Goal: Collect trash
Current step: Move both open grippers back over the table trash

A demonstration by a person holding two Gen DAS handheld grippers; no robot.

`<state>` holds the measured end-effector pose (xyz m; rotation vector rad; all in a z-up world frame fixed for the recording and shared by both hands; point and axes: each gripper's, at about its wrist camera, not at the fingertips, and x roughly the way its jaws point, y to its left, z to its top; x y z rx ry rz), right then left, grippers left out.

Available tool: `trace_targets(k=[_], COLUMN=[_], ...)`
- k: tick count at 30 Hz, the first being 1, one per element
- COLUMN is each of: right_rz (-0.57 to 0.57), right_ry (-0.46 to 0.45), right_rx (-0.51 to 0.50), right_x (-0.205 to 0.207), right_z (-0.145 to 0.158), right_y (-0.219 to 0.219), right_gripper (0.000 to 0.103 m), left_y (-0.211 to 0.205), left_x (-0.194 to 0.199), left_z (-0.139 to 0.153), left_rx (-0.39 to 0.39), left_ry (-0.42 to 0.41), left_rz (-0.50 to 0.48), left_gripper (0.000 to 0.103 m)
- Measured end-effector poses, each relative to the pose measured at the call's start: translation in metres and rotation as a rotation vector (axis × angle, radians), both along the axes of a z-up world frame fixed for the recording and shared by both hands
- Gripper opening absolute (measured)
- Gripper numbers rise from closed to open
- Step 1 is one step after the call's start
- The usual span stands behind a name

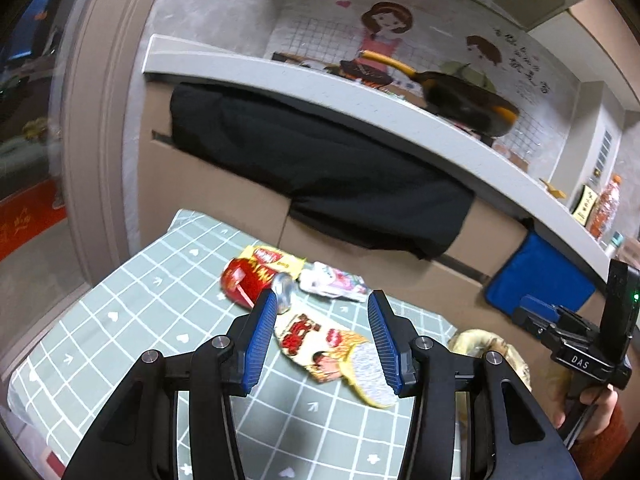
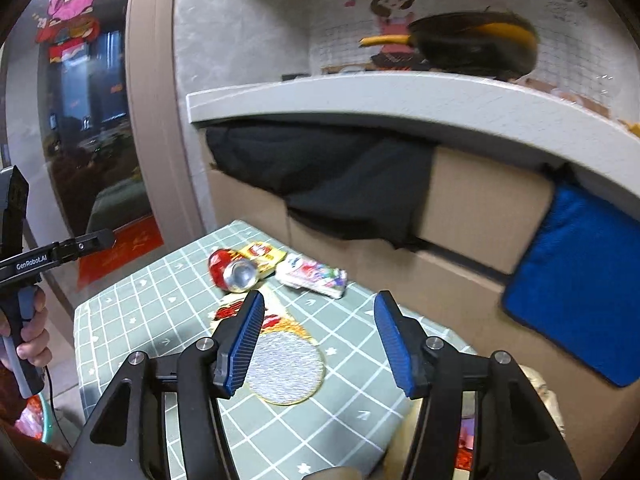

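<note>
Left wrist view: I am holding my left claw spread wide above the checked worktop, nothing between its blue pads. The trash is lying at the far end of the cloth: a crushed red can at 11 o'clock from the claw, a yellow wrapper just behind it, a white pouch at 12 o'clock, and an opened snack bag showing between the pads. At 3 o'clock, a hand is gripping the handle of my other tool.

Right wrist view: I am keeping my right claw spread as well, empty, hanging over the same worktop. The snack bag is lying foil side up just beside the left pad; the can, yellow wrapper and pouch are sitting beyond at 11 to 12 o'clock. A black pan is resting on the grey shelf above.
</note>
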<state>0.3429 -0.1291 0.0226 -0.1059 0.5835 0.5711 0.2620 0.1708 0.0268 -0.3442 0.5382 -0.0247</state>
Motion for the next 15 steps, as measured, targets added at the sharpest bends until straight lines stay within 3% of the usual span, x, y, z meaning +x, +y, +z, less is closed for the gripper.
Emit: trace_targets(k=[9, 12, 15], right_rz=[0.046, 0.043, 0.033], right_ry=[0.146, 0.180, 0.197], right_rx=[-0.003, 0.002, -0.002], right_x=[0.034, 0.042, 0.047], right_z=[-0.061, -0.076, -0.088], right_y=[0.025, 0.025, 0.021], right_gripper=[0.055, 0.055, 0.055], left_y=[0.001, -0.002, -0.006], left_x=[0.048, 0.069, 0.092], left_z=[-0.066, -0.095, -0.126], left_rx=[-0.064, -0.136, -0.233], left_ry=[0.169, 0.258, 0.348], left_rz=[-0.085, -0.132, -0.117], left_gripper=[0.048, 0.048, 0.047])
